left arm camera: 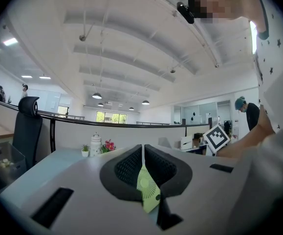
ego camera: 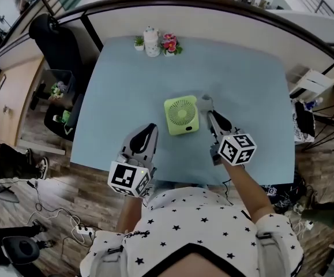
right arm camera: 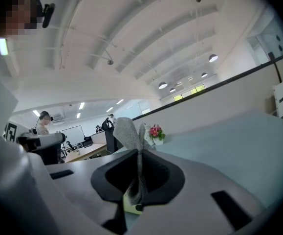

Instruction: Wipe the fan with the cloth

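A small light-green square fan (ego camera: 181,115) lies flat on the pale blue table (ego camera: 241,85), a little nearer than its middle. My right gripper (ego camera: 209,114) is just right of the fan, shut on a grey cloth (ego camera: 204,102) that sticks out past its tips beside the fan's right edge. In the right gripper view the cloth (right arm camera: 127,130) stands up between the closed jaws of that gripper (right arm camera: 140,163), with a bit of the fan (right arm camera: 130,204) below. My left gripper (ego camera: 150,128) is left of the fan, shut and holding nothing; beyond this gripper (left arm camera: 143,155) the fan (left arm camera: 148,187) shows.
At the table's far edge stand a white jar (ego camera: 151,41), a tiny green plant (ego camera: 139,41) and pink flowers (ego camera: 170,44). A black office chair (ego camera: 56,39) is off the far left corner. Cables (ego camera: 51,215) lie on the wooden floor near the table's front edge.
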`<state>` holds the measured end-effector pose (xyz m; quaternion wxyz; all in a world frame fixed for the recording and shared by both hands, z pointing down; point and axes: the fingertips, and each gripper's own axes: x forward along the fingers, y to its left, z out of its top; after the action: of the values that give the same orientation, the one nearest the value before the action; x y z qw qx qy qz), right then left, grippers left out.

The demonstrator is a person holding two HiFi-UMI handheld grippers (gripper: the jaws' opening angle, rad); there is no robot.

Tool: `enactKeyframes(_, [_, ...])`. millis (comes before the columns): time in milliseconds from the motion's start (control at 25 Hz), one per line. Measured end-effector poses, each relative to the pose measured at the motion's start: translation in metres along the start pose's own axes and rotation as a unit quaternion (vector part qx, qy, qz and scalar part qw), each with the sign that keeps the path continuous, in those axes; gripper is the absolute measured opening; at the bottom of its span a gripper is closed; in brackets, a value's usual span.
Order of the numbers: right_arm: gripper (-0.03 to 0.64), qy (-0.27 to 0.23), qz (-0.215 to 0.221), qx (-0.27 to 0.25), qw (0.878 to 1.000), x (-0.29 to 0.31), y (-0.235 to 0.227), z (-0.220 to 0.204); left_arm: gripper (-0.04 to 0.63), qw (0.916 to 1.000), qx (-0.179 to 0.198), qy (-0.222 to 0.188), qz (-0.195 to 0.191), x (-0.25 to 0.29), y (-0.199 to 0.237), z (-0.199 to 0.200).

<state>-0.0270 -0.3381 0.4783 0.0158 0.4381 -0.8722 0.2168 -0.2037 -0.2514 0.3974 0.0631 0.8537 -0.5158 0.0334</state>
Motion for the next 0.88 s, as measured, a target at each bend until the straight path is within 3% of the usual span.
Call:
enactKeyframes(360, [0.021, -0.077, 0.022, -0.051, 0.995, -0.034, 0.034, 0.055, 0.04, 0.9996, 0.004, 0.002, -0.027, 0.012, -0.013, 0.002])
enactKeyframes(880, [0.02, -0.084, 0.027, -0.037, 0.995, -0.04, 0.038, 0.055, 0.04, 0.9989, 0.013, 0.004, -0.046, 0.022, -0.018, 0.002])
